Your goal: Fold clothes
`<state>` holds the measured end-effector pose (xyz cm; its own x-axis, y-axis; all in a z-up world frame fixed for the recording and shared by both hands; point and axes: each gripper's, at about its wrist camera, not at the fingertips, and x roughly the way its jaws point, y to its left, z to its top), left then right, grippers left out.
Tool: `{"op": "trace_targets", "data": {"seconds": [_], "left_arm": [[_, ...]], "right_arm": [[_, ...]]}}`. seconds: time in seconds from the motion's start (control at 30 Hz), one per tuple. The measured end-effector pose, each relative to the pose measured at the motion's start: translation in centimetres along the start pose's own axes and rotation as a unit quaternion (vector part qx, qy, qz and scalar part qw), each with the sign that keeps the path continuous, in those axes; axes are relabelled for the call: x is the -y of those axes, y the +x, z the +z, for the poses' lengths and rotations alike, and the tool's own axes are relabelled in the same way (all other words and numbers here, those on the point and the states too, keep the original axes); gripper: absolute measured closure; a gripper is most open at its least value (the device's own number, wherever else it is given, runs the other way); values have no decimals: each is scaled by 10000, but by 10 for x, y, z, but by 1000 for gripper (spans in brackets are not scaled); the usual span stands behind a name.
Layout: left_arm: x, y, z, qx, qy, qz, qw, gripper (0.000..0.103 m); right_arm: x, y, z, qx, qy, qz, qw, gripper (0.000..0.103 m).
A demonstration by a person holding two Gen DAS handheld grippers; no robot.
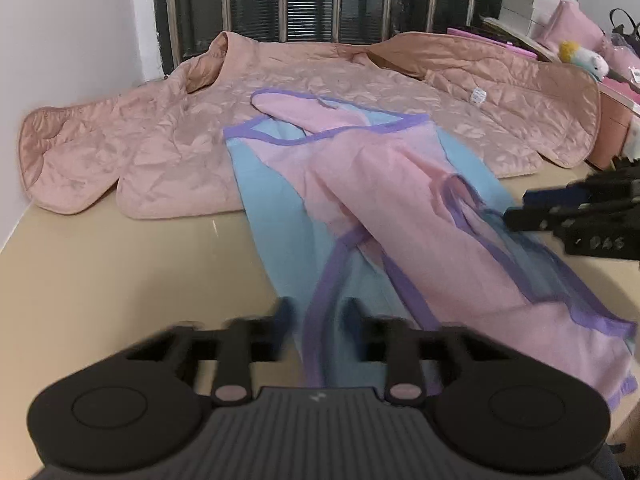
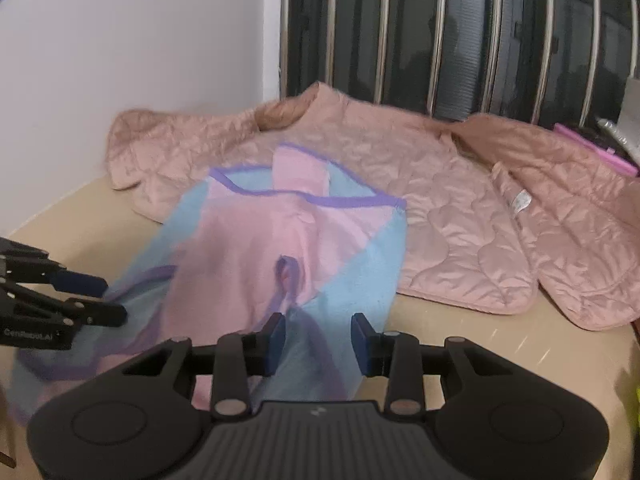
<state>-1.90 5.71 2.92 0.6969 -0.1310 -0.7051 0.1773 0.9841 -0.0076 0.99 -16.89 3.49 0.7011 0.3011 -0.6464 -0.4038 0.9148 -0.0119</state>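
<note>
Left gripper (image 1: 318,312) with its jaws a narrow way apart, blurred, and the purple-bound hem of the pink-and-blue garment (image 1: 360,168) running up between them; the pads do not visibly press the cloth. Right gripper (image 2: 318,340) stands part-open over the same hem, with blue fabric in the gap and nothing clamped. The garment lies lengthwise on the beige table (image 1: 100,260), its near end between the two grippers and its far end overlapping a quilted pink jacket (image 1: 160,152) spread out behind it.

The step appears to be taking the hem at two points. It is probably best done by pinching the bound edge itself, both layers together, with the grips level and well apart, so that the fold line stays straight.

The garment is thin, soft and limp, creased along its middle, with a loose strap loop. The jacket is puffy, stitched and faintly glossy. The tabletop is smooth and reflective, so the cloth should slide easily.
</note>
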Motion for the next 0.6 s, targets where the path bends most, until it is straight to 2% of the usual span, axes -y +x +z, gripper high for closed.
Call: {"op": "trace_targets", "data": {"seconds": [0.03,0.13,0.2,0.33,0.4,0.43,0.47,0.53,0.57,0.6], "left_arm": [[-8,-1,0,36,-201,-63,9998,97],[-33,-8,-5,254,-931,-79,9953,98],[-50,-14,-13,369,-1420,-88,9891,98],[-74,-18,-28,476,-2204,47,9742,97],[-79,-20,-28,486,-2360,41,9705,94],[-77,-22,-26,548,-2314,1,9713,88],[-75,-25,-24,609,-2237,-36,9728,76],[-63,-29,-18,721,-1799,-68,9810,61],[-55,-28,-14,707,-1489,-65,9863,62],[-48,-26,-11,662,-1269,-30,9897,62]], "right_arm": [[1,8,1,-81,8,4,10000,74],[8,23,-3,-194,251,-203,9993,102],[19,18,-10,-66,625,-240,9977,102],[50,-3,-26,216,1433,-480,9883,102],[56,-9,-33,183,1605,-458,9858,101],[56,-11,-35,161,1597,-497,9858,99],[52,-14,-37,172,1515,-591,9865,91],[41,-24,-38,275,1319,-658,9887,80],[36,-28,-39,307,1238,-572,9902,73],[29,-31,-39,327,1167,-426,9917,70]]}}
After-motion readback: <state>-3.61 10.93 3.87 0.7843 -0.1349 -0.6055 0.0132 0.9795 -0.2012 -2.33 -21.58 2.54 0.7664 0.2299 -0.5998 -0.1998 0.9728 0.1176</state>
